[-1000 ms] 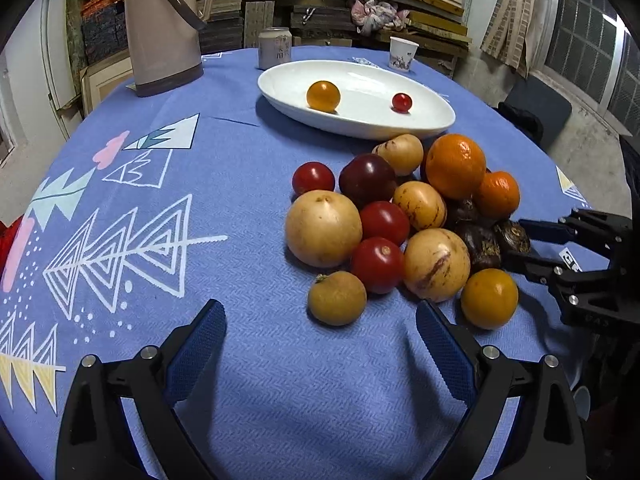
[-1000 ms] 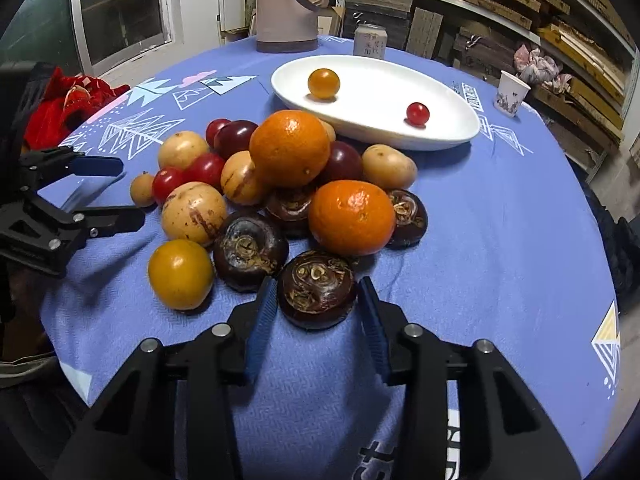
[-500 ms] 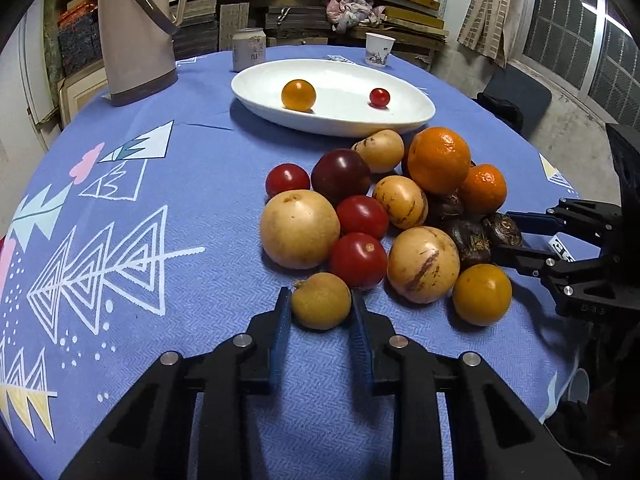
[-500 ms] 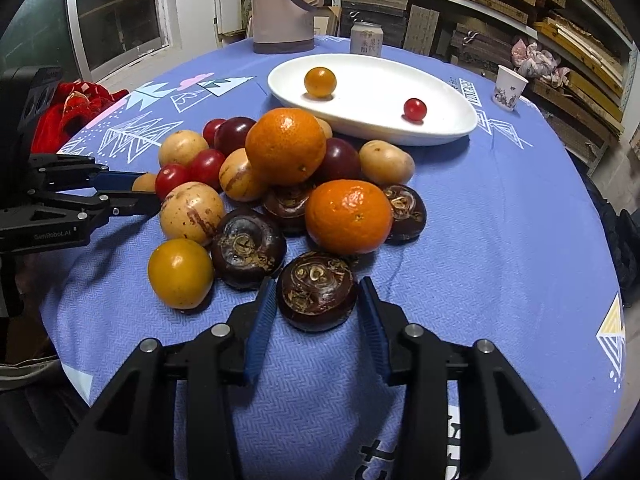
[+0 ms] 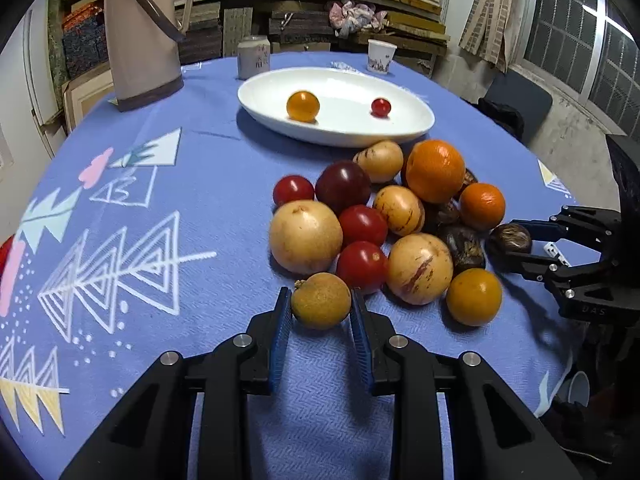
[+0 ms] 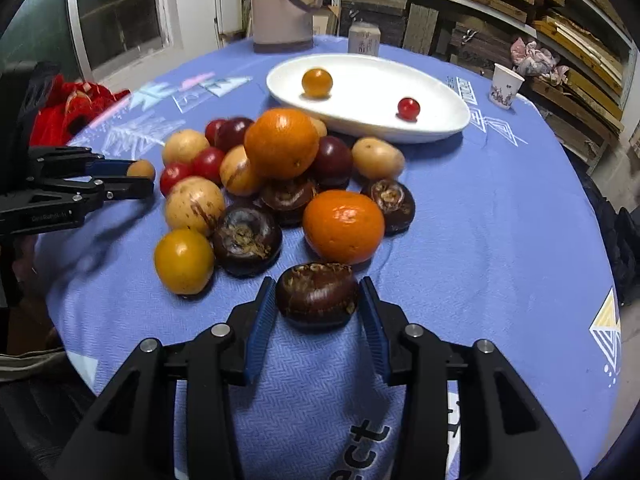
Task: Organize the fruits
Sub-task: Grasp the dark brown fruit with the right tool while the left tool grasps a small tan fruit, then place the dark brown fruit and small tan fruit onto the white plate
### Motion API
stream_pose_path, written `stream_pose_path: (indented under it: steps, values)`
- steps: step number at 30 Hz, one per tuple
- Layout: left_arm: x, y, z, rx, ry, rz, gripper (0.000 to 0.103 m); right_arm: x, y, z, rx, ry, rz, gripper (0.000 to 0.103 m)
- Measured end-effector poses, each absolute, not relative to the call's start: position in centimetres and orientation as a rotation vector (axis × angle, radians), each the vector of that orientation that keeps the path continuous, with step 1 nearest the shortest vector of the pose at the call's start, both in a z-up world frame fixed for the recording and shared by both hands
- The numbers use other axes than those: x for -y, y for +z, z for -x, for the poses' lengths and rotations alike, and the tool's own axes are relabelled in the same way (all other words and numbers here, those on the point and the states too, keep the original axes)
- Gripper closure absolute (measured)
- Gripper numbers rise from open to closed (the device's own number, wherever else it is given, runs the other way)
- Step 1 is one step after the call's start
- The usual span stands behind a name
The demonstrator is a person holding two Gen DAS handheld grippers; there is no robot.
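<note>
You have a small tan round fruit clamped between your left gripper's blue pads, and a dark brown water chestnut between your right gripper's pads. The remaining fruit pile sits heaped on the blue cloth. The white oval dish behind it holds one yellow tomato and one red cherry tomato, well apart.

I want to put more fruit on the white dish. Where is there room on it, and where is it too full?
The white dish has bare room between the yellow tomato and the small red tomato, and at both ends. The cloth left of the fruit pile is free too. The pile itself is crowded, with fruit touching.
</note>
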State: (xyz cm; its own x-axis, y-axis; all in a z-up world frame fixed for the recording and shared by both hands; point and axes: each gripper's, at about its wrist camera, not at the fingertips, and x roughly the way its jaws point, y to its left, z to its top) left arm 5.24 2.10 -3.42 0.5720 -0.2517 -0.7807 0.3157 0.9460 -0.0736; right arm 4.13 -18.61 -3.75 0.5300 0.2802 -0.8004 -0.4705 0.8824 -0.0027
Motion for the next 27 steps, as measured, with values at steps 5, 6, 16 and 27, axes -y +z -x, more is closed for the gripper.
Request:
stream_pose_path:
  steps: [5, 6, 16, 27]
  values:
    - [-2.1, -4.1, -5.5, -0.922, -0.33, -0.072, 0.074, 18.7, -4.5, -4.7, -0.911, 0.453, 0.191, 0.062]
    - [-2.1, -4.0, -5.5, -0.923, -0.331, -0.071, 0.074, 18.7, -4.5, -4.6, -0.91, 0.453, 0.201, 0.062]
    - [-2.1, -3.1, -4.8, -0.9, -0.343, -0.07, 0.074, 20.4, -2.3, -3.3, -0.851, 0.467, 0.156, 0.062]
    - [-1.7, 1.2, -7.6, -0.829, -0.361, -0.086, 0.074, 21.5, 3.2, -5.7, -0.717, 0.472, 0.17, 0.062]
